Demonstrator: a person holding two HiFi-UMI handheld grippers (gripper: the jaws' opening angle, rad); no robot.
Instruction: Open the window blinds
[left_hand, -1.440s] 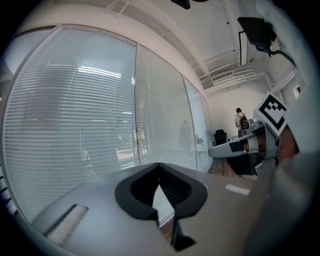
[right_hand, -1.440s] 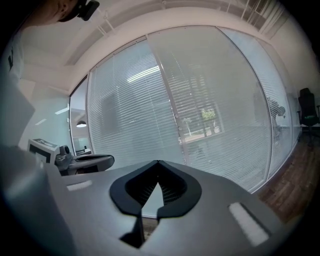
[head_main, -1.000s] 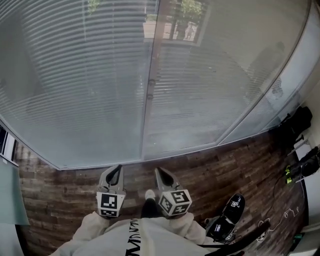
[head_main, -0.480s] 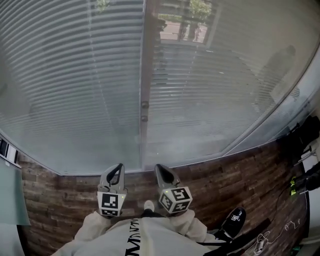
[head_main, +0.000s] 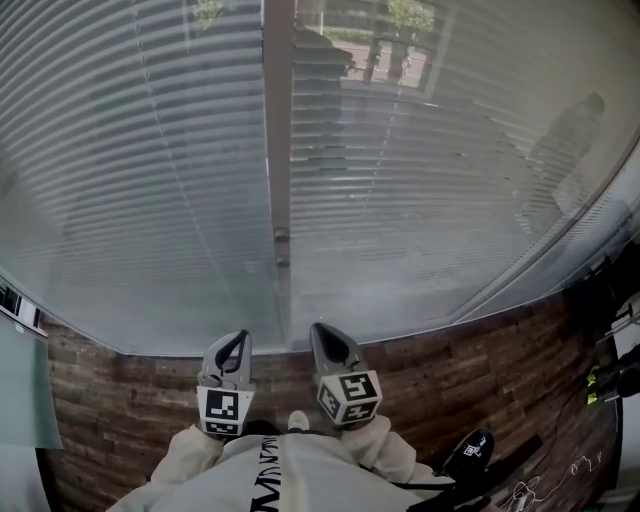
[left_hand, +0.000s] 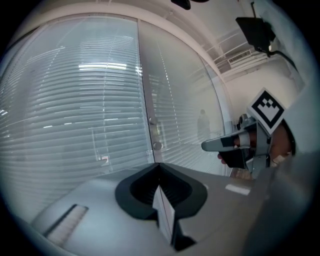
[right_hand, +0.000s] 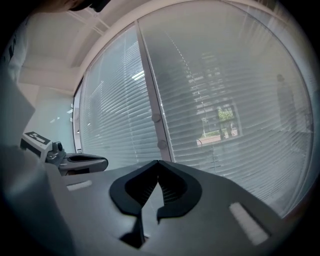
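Note:
White horizontal window blinds (head_main: 150, 180) fill the glass ahead, slats closed, on both sides of a grey vertical mullion (head_main: 278, 120). Two small round knobs (head_main: 282, 237) sit on that mullion, also seen as knobs (left_hand: 153, 121) and knobs (right_hand: 156, 118). My left gripper (head_main: 233, 342) and right gripper (head_main: 322, 334) are held side by side low in the head view, pointing at the foot of the mullion and short of the glass. Each is shut with nothing between the jaws: left gripper (left_hand: 159, 166), right gripper (right_hand: 158, 162).
A brick-patterned floor strip (head_main: 120, 400) runs between me and the window base. A black shoe (head_main: 470, 448) lies at the lower right, with cables and dark gear (head_main: 612, 378) at the far right edge. A pale panel (head_main: 22, 410) stands at the left.
The window has slid right and grown in the head view, so the mullion now stands straight ahead of both grippers. Both stay shut and side by side.

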